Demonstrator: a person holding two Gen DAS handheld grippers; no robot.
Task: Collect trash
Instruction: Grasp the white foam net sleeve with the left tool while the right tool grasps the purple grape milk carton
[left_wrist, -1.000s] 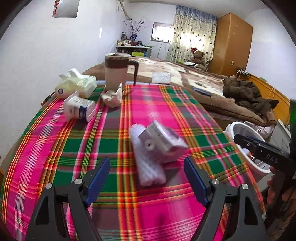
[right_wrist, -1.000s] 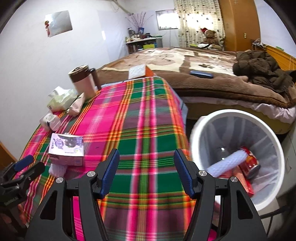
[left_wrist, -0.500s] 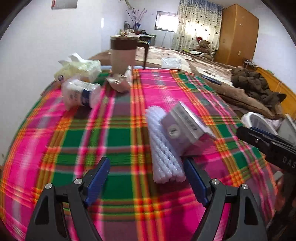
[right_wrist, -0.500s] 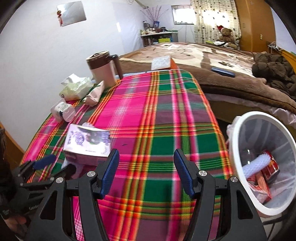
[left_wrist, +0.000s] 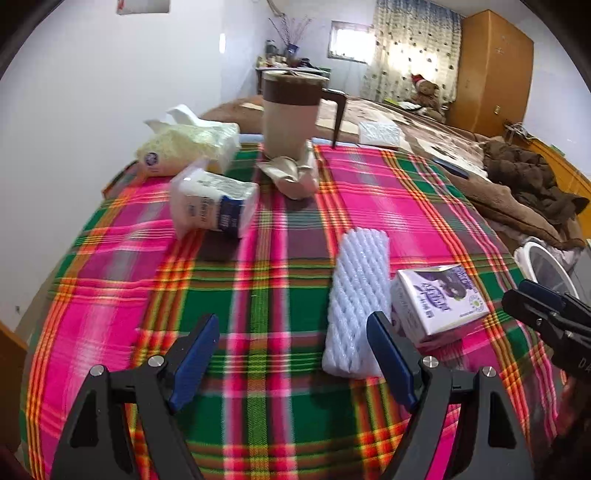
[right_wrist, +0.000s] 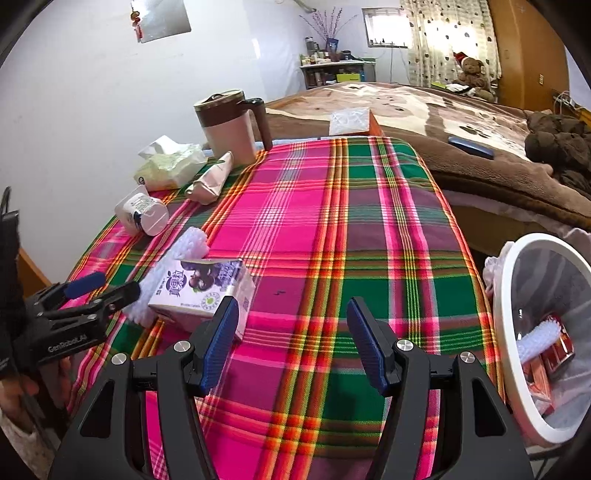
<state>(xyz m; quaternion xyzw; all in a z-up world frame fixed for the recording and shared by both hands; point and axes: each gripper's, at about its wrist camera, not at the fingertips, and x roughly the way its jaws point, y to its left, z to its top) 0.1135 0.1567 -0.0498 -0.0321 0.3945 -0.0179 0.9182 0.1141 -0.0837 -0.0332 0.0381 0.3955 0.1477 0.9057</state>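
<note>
Woven plaid tablecloth (right_wrist: 332, 229), matt and a bit fuzzy. White foam net sleeve (left_wrist: 360, 295), ribbed and squishy-looking. Glossy printed cardboard on the purple milk carton (right_wrist: 201, 290). Crinkly plastic wrap round the tissue pack (left_wrist: 188, 147). Smooth white plastic bin (right_wrist: 517, 369) with thin clear liner. Matt black plastic grippers, blue rubbery pads (right_wrist: 221, 341).

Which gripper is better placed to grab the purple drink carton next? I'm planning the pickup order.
Right, probably. The right gripper is open with the purple drink carton just beyond its left finger, while the left gripper faces the white foam sleeve.
</note>
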